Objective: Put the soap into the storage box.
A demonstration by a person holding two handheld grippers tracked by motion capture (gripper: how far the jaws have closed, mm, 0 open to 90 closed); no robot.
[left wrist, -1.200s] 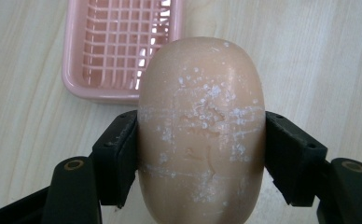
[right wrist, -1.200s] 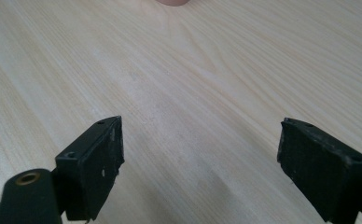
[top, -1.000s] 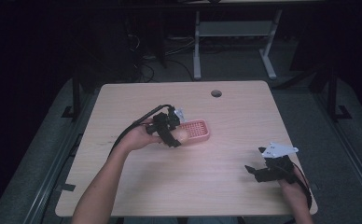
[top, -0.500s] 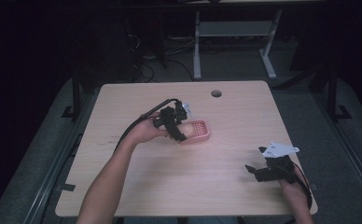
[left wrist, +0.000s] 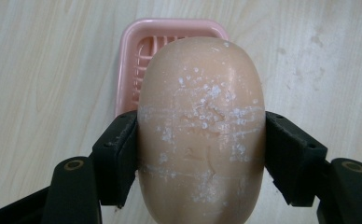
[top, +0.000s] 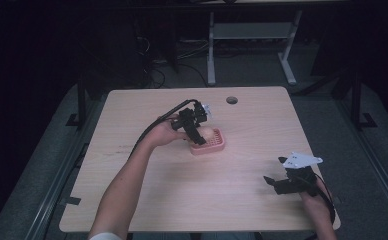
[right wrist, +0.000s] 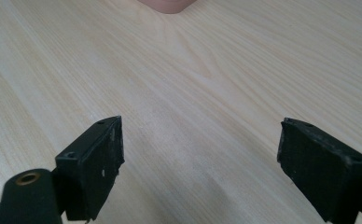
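Clearly the work in hand is setting a bar of soap [left wrist: 201,130] into the pink soap dish [top: 209,142] near the middle of the desk [top: 147,200]. The left tongs [left wrist: 201,154] pinch the soap across its width, one black jaw pressed to each long side, so the rounded bar cannot slip sideways and its far end points out over the dish. In the left gripper view the soap is a pale tan oval flecked with white residue, and the slatted tray of the dish shows beyond and beneath its far end, which suggests the bar hangs above the dish, not yet lying in it; whether it already touches the rim I cannot tell. In the high view the left tongs [top: 194,125] sit at the dish's left edge, the hand tilted so the soap comes in from that side. The right tongs [right wrist: 200,163] are spread wide with nothing between the jaws but bare wood, and in the high view they rest near the desk's right front corner [top: 282,182], well apart from the dish, probably parked there to leave the left hand room. A judgement: the bar should be lowered flat onto the slats before the pinch is loosened, since the smooth, curved soap could skid off a rim.
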